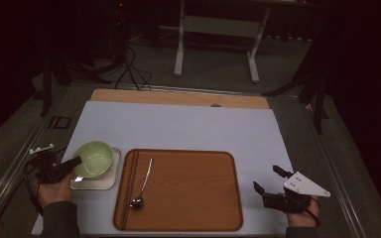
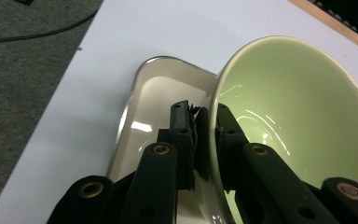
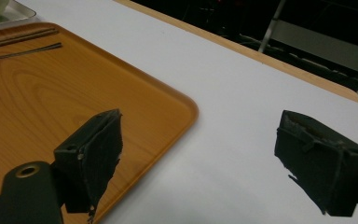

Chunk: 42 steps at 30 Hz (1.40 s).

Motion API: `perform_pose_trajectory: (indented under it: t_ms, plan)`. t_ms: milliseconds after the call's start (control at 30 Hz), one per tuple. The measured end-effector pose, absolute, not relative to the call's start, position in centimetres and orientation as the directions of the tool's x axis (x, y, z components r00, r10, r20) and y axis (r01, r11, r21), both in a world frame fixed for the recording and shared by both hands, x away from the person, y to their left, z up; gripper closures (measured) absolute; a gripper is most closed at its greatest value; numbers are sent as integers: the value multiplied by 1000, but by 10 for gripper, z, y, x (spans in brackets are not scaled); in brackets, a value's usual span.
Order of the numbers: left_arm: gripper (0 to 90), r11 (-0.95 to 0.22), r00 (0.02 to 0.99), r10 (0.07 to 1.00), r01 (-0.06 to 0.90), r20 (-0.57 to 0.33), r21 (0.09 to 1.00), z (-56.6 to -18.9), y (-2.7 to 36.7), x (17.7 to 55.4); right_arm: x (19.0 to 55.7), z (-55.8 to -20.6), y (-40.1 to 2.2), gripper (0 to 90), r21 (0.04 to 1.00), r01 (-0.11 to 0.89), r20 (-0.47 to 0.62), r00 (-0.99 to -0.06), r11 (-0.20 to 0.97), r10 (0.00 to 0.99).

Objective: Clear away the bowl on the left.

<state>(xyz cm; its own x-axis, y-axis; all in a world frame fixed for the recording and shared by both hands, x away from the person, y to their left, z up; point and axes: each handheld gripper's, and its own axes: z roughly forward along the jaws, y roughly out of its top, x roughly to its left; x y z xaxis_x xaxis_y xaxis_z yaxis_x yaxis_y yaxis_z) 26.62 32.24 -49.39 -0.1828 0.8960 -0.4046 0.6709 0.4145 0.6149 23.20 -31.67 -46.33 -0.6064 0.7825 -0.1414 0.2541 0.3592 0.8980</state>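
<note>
The left gripper [image 2: 204, 122] had its jaws pinched on the near-left rim of the glossy pale green ceramic bowl [image 1: 94, 158], one pad inside the wall and one outside. The bowl sat on a small white square plate [image 1: 110, 180] at the near left of the white table cover [image 1: 178, 124], just left of the brown wooden tray [image 1: 188, 191]. On the tray's left side lay a slim metal spoon [image 1: 144, 186] beside a pair of dark chopsticks [image 1: 129, 183]. To lift well, I judged the grip should stay firm and the rise straight, since a rim hold lets a smooth bowl tip. The right gripper [image 1: 269, 183] waited wide open, holding nothing, right of the tray.
</note>
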Motion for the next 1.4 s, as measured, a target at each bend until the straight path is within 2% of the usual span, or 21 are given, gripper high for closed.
perform_pose_trajectory:
  t_ms: [1400]
  plan:
    - [820, 206, 93, 915, 728, -392, 653, -473, 241, 275, 232, -463, -318, 145, 899, 253, -142, -606, 359, 783]
